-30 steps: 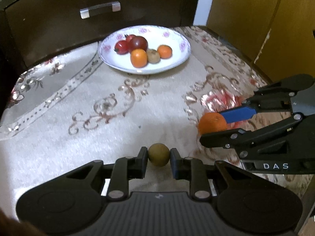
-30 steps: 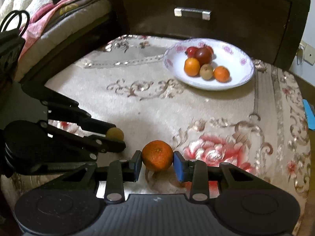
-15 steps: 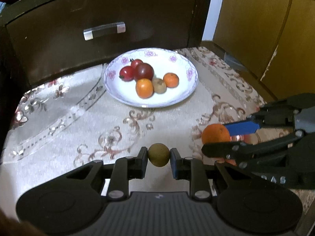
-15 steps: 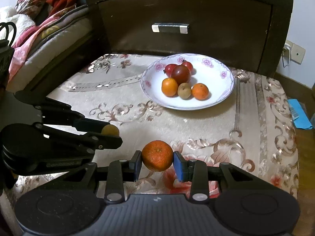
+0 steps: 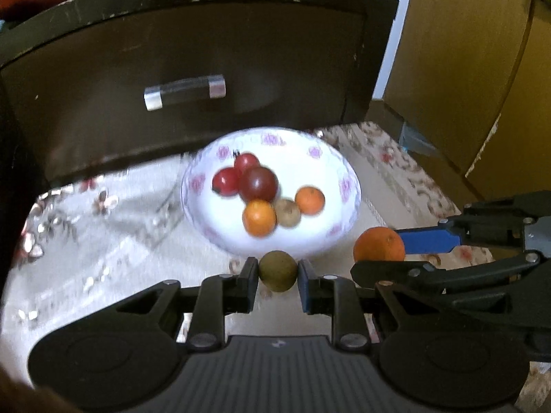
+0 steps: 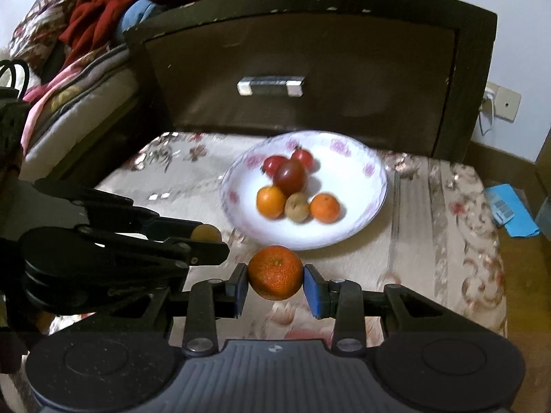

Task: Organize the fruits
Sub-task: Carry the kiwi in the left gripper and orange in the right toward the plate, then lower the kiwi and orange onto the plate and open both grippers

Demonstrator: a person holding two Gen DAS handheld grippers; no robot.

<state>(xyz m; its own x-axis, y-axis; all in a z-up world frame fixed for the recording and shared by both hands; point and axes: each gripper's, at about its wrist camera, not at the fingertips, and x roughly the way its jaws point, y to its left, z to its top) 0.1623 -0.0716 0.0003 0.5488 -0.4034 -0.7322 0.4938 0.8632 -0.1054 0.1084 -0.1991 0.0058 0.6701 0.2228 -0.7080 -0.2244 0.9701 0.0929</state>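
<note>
Left-wrist view showed the left gripper point(image 5: 277, 272) clamped on a small brownish-green fruit point(image 5: 277, 270) at lower centre, held clear of the patterned cloth point(image 5: 103, 241), presumably so it could be carried. At right of that frame the right gripper point(image 5: 385, 258) pinched an orange point(image 5: 378, 243) the same way. Just above them in frame sat the white floral plate point(image 5: 339, 158), already holding red fruits point(image 5: 248, 179), two small oranges and a brown one. Both loads looked bound for it, each jaw set squeezing across the fruit's middle to stop it rolling out.
</note>
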